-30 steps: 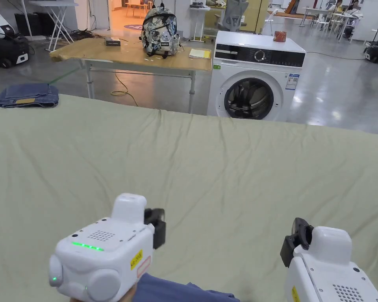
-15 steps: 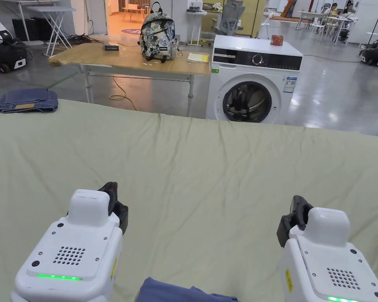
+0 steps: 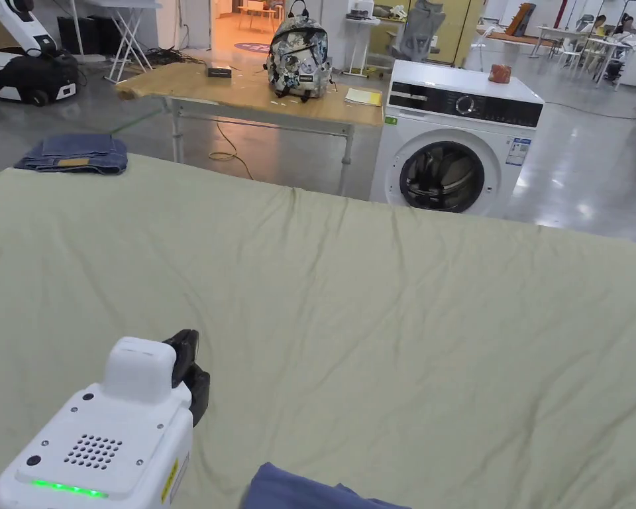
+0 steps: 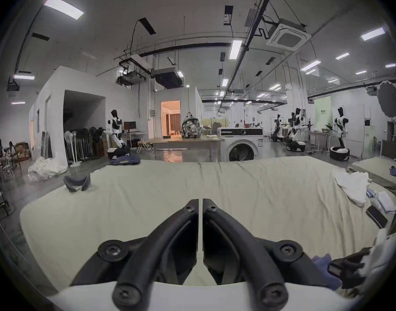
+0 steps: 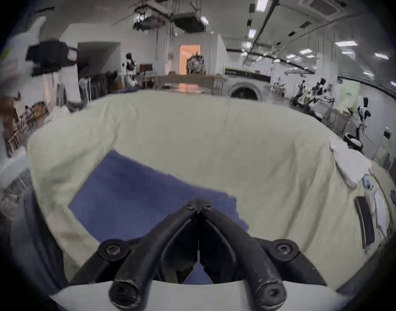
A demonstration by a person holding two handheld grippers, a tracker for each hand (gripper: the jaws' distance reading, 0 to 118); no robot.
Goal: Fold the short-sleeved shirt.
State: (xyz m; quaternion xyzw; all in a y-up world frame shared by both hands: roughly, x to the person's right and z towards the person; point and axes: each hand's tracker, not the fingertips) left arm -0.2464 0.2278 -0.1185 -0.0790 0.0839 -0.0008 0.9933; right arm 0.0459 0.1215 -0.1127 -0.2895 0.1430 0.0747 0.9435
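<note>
The big pale green sheet (image 3: 376,298) covers pretty much the whole work surface in front of me, wrinkled but bare across the middle and far side, so loads of open room out there. Past its far edge sits a washing machine (image 3: 456,142) and, left of it, a wooden table (image 3: 244,96) with a backpack (image 3: 298,50) on top. Folded jeans (image 3: 75,154) lie at the far left corner of the sheet.

My head view catches just a sliver of the blue shirt (image 3: 310,492) at the near edge, close to me. The right gripper view gives way more: the blue shirt (image 5: 134,194) lies flat as a rough rectangle near the near edge, towards the left of that picture. That view is blurry. Both gripper views also pick up a white garment (image 4: 352,185) at the right edge of the sheet, with a dark flat thing I can't identify nearer.

My left gripper (image 3: 187,361) hangs over bare sheet, near left; in its own view the left gripper (image 4: 200,203) has its jaws nearly touching, a thin slit, nothing between. My right gripper (image 5: 199,204) has tips pressed together, pointing over the shirt's right part; whether it pinches cloth, can't tell.
</note>
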